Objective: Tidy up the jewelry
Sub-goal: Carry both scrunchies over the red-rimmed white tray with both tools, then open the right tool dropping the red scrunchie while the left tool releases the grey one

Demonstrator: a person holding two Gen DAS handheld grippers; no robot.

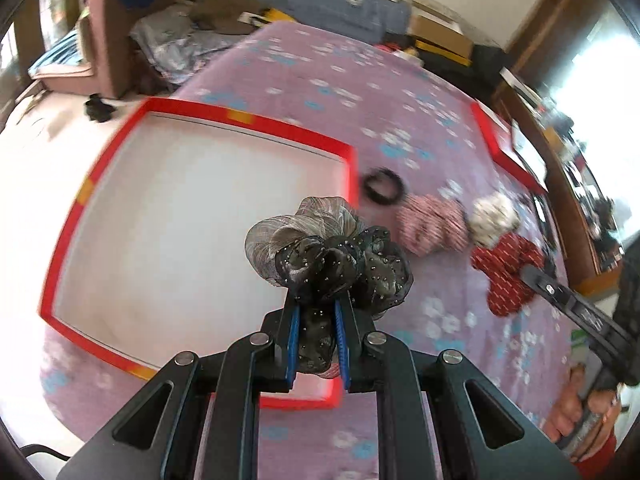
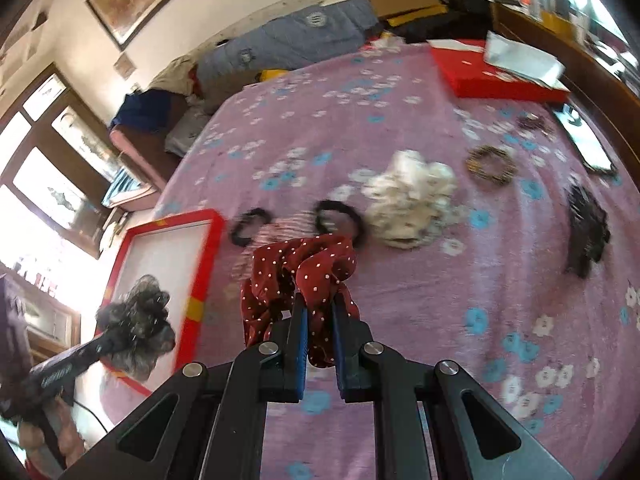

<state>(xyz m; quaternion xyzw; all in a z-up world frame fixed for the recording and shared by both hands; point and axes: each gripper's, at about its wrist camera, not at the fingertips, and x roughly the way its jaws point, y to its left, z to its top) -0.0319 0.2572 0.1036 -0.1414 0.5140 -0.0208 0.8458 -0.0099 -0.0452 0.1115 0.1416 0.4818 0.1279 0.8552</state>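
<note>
Both grippers clamp scrunchies, left gripper [image 1: 316, 316] on the black one [image 1: 340, 268], right gripper [image 2: 320, 312] on the red one [image 2: 298, 276]; release each low inside the red tray [image 1: 64, 240]

Open tray [image 1: 100, 184], scrunchies [image 1: 432, 224] beside

Left gripper [image 1: 318, 312] clamped on a dark gauzy scrunchie [image 1: 332, 256], right gripper [image 2: 320, 312] clamped on a red dotted scrunchie [image 2: 300, 272], both held aloft.
</note>
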